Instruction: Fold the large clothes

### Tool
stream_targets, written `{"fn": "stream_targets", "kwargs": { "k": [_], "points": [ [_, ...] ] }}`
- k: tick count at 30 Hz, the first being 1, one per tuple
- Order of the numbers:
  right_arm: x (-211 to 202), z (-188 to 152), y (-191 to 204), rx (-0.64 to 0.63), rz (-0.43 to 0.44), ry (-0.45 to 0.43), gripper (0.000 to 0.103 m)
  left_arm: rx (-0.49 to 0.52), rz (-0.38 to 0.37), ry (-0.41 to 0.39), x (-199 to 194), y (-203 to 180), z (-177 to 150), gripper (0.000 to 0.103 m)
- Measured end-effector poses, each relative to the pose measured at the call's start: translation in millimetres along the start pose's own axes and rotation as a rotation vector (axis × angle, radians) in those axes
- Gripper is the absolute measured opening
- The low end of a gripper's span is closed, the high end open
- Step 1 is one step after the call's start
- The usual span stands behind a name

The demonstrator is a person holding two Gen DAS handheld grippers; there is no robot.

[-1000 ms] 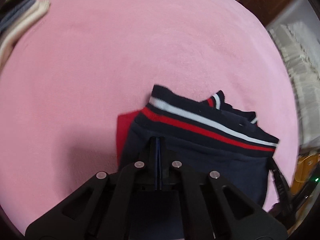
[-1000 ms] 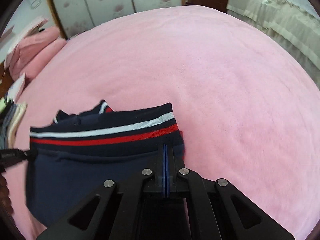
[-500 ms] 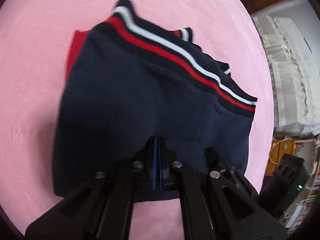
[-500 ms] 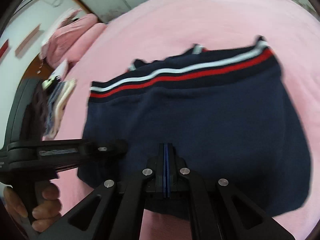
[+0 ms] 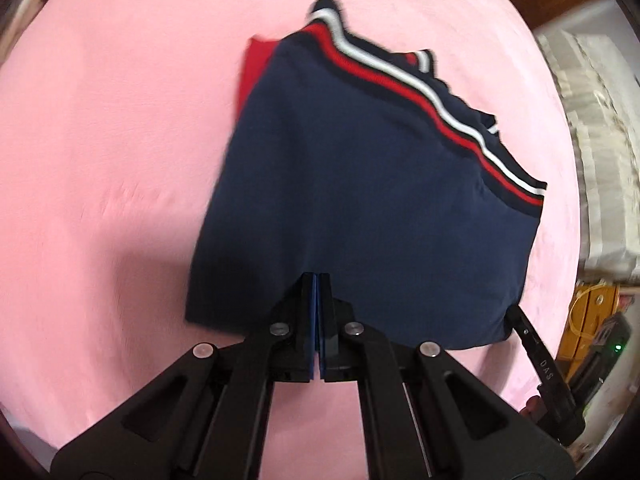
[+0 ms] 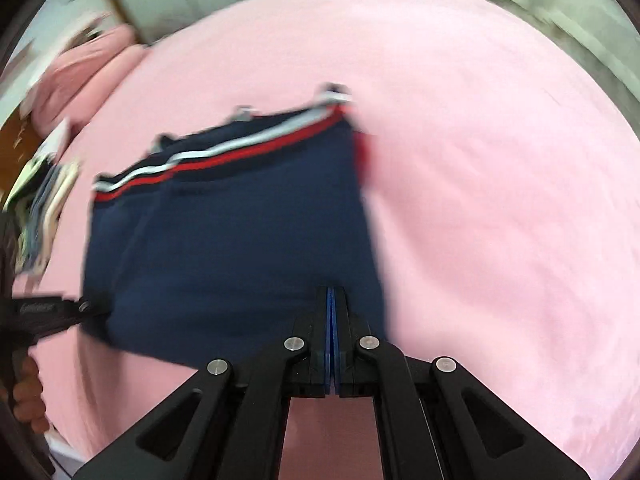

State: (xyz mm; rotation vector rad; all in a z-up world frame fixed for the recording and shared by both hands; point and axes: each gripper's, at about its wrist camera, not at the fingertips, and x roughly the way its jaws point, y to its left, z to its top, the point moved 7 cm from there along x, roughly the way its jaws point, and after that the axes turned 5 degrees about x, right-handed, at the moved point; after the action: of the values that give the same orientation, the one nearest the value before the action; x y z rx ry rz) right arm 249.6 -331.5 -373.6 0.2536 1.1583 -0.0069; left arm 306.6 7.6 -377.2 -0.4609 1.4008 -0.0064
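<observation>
Transfer of the folded navy garment (image 5: 360, 200) is judged in hand: left gripper (image 5: 317, 280) and right gripper (image 6: 331, 292), both clamped on its near edge, hold it over the pink bedspread (image 5: 120, 160); next, lower evenly, then release.

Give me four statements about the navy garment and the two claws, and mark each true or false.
1. Both claws are shut on the navy garment. True: left claw, right claw.
2. The garment has green and yellow stripes. False: the stripes are red and white.
3. The garment hangs over a pink blanket. True.
4. The right claw holds the edge with the stripes. False: it grips the plain navy edge, opposite the stripes.
</observation>
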Motion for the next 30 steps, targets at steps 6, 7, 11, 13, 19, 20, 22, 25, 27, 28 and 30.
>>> {"fn": "stream_targets", "kwargs": {
  "k": [6, 7, 11, 13, 19, 20, 22, 25, 27, 28, 30],
  "points": [
    [-18.2, 13.5, -42.5, 0.144, -0.085, -0.027, 0.000, -0.053, 0.047, 0.044, -10.1, 8.8, -17.3, 0.001],
    [-21.5, 17.8, -42.7, 0.159, -0.049, -0.033, 0.000, -0.057, 0.039, 0.045, -11.2, 7.8, -20.3, 0.001],
    [-22.8, 28.9, -29.0, 0.243, 0.150, 0.020, 0.000, -0.109, 0.024, 0.053, -9.9, 3.0, -39.6, 0.002],
    [-20.9, 33.9, -8.0, 0.249, 0.244, 0.059, 0.000, -0.150, -0.004, 0.062, -7.1, 0.7, -47.6, 0.002],
    [-5.9, 41.6, 73.0, 0.182, 0.373, 0.164, 0.000, -0.234, -0.045, 0.064, -2.3, -2.6, -60.3, 0.003],
    [1.3, 42.6, 87.5, 0.158, 0.373, 0.186, 0.000, -0.237, -0.046, 0.059, -2.2, -3.3, -59.6, 0.006],
    [12.1, 44.4, 108.6, 0.121, 0.344, 0.211, 0.000, -0.231, -0.054, 0.049, -5.0, -1.8, -60.0, 0.015],
    [40.8, 43.9, 130.7, 0.098, 0.265, 0.253, 0.000, -0.242, -0.070, 0.016, -12.1, 3.1, -52.3, 0.040],
    [63.3, 35.6, 136.3, 0.105, 0.217, 0.285, 0.000, -0.262, -0.101, -0.016, -19.4, 6.4, -49.1, 0.046],
    [68.2, 34.0, 136.8, 0.112, 0.208, 0.293, 0.000, -0.274, -0.114, -0.025, -22.3, 9.3, -47.7, 0.046],
    [75.5, 32.1, 136.3, 0.128, 0.212, 0.307, 0.000, -0.319, -0.160, -0.046, -24.7, 15.1, -45.3, 0.047]
  ]
}}
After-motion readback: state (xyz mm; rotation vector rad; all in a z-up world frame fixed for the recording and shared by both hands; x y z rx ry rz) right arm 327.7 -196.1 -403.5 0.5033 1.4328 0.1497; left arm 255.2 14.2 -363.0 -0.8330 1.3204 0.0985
